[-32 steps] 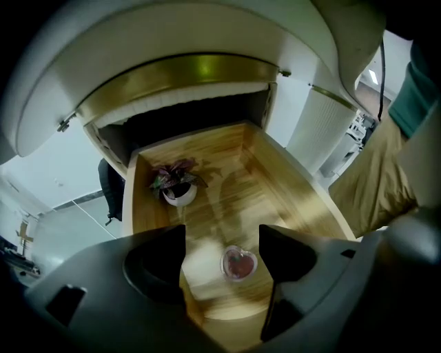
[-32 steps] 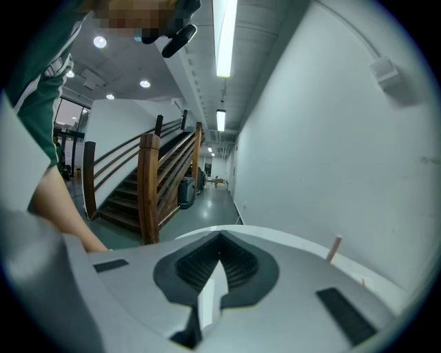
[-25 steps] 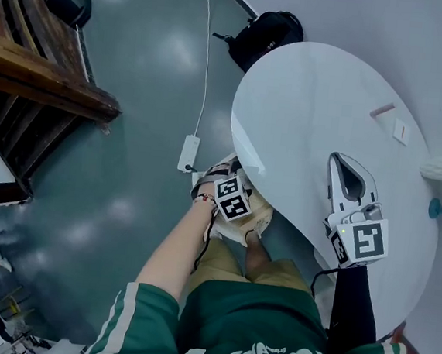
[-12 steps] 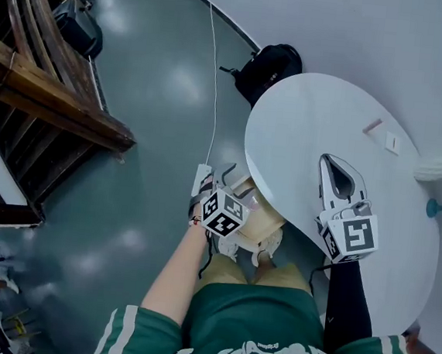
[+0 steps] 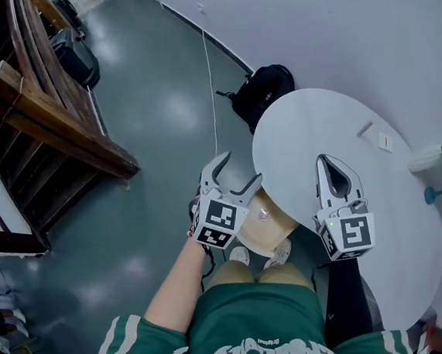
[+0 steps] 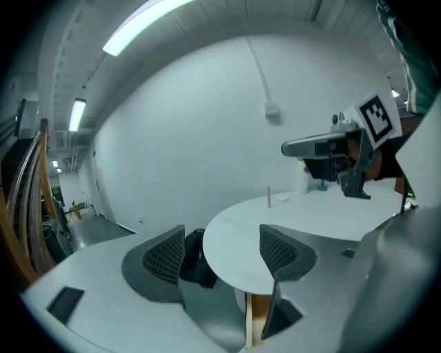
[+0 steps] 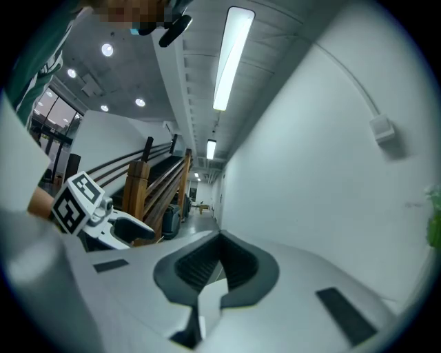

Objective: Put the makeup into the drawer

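So the person's got the left gripper [image 5: 239,171] held out just off the near edge of the round white table [image 5: 311,134], jaws spread wide with nothing between them. The right gripper [image 5: 326,162] hangs over the table itself, jaws pressed together and empty. A wooden drawer unit [image 5: 266,230] with a little knob sits tucked under the table edge, between the two grippers. The only makeup-looking thing is a small pinkish stick [image 5: 365,129] standing on the far side, just beside a white card [image 5: 384,141], well apart from both grippers. A black backpack [image 5: 265,87] lies on the floor behind.
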`<state>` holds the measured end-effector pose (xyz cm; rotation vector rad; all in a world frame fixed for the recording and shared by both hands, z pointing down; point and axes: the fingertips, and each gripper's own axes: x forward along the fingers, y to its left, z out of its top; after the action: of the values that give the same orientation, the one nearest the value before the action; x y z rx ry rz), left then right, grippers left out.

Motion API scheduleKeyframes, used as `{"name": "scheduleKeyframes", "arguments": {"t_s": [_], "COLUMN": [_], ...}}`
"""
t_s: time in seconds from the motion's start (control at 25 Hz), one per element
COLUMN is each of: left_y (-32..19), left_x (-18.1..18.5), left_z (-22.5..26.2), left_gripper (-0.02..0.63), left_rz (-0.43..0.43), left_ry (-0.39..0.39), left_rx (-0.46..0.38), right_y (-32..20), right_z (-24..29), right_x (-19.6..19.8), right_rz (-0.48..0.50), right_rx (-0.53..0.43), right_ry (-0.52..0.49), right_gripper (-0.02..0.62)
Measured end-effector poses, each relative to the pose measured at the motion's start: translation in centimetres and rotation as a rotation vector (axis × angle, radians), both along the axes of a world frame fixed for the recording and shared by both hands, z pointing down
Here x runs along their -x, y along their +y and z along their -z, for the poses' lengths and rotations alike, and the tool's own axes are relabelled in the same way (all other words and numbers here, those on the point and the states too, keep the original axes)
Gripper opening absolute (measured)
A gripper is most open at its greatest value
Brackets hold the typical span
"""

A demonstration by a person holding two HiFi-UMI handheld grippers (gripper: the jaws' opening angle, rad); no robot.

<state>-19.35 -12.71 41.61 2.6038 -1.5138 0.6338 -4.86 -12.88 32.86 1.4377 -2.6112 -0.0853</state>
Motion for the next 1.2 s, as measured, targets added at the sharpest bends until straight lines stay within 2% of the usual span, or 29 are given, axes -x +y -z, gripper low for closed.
{"name": "scheduleKeyframes", "arguments": {"t_s": [0.2,0.48,0.76,0.92,1.08,1.2], "left_y": [0.2,0.1,-2.0,-3.7,-5.4,-7.5], "left_x": [0.7,-3.1,-14.0,-20.5,-27.2,-30.5], "left_z": [6.1,7.9,8.5,8.7,6.7,4.3], "left_gripper": [0.337,0.337,0.337,0.337,0.337,0.337], "left_rz": [0.005,-0.119,-0.277,-0.318,-0.372,-0.355], "left_ry": [0.087,0.122,0.16,0.195,0.161,0.148], "left_rx": [-0.135,-0.158,-0.147,-0.117,-0.089,-0.044], "right_y": [0.3,1.3,0.7,-0.1,-1.5,-2.9], "right_z": [1.0,1.7,1.9,1.4,0.4,-0.5], "right_x": [0.1,-3.2,-12.7,-18.9,-24.2,-26.8], "right_rz": [-0.063,-0.169,-0.289,-0.34,-0.371,-0.357], "right_rx": [-0.03,-0.052,-0.057,-0.035,-0.017,0.001], "right_ry": [-0.023,-0.025,-0.037,-0.056,-0.071,-0.071], "right_gripper": [0.005,0.004,0.005,0.004,0.004,0.004]}}
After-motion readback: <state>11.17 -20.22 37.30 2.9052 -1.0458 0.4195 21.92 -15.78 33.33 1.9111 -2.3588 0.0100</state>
